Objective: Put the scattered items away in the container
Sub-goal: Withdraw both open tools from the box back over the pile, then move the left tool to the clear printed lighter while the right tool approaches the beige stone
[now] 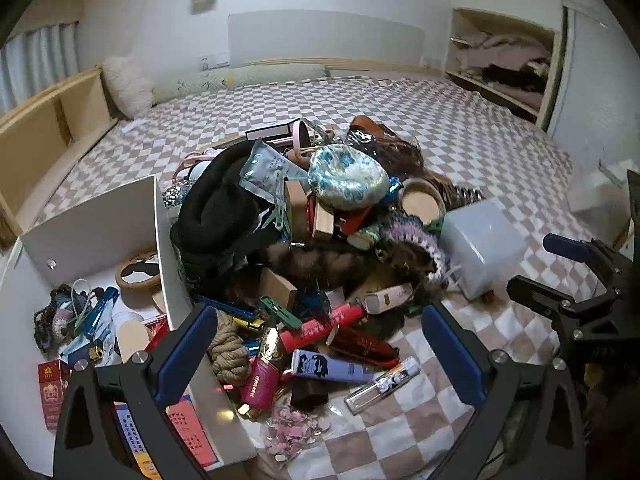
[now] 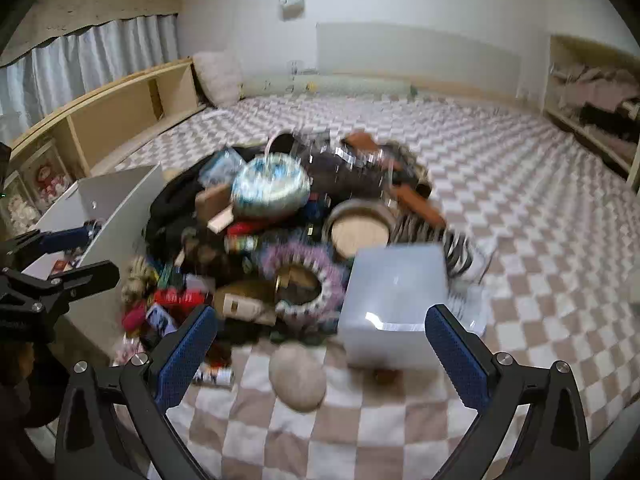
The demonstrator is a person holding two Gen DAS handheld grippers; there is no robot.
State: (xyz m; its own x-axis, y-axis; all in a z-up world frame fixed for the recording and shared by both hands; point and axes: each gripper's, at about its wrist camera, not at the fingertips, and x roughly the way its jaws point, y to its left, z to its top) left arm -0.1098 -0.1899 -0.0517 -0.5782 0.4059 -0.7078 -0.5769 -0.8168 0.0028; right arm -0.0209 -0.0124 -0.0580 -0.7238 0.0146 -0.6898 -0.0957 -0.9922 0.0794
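Checkered pink-and-white bedding (image 1: 420, 128) covers the wide bed on which everything lies, with a wooden shelf unit (image 1: 48, 120) along the left edge and an open cupboard (image 1: 504, 60) at the far right. Near the middle sits a dense pile of scattered items (image 1: 304, 232), crowned by a blue-flowered round cushion (image 1: 344, 178) and a black fabric roll (image 1: 218, 208). A white container (image 1: 160, 248) stands just beside the pile on its left, its tall wall touching the heap; inside it lie a wooden ring (image 1: 138, 274), a blue pen-like tube (image 1: 98, 312) and a red packet (image 1: 52, 384). At the pile's near edge a lavender tube (image 1: 332, 366) lies roughly crosswise, its cap end toward the left, beside a clear glass vial (image 1: 382, 386) slanting up to the right. A red stick (image 1: 324, 324) above them runs on a similar slant. A translucent white box (image 2: 394, 304) rests at the pile's right side, and a pale round stone-like lump (image 2: 298, 376) lies apart in front. The left gripper (image 1: 320, 354) hovers over the near edge with its jaws spread wide and nothing between them; the right gripper (image 2: 320, 354) is likewise spread and empty, facing the white box. Bare bedding stretches open to the right and beyond the heap.
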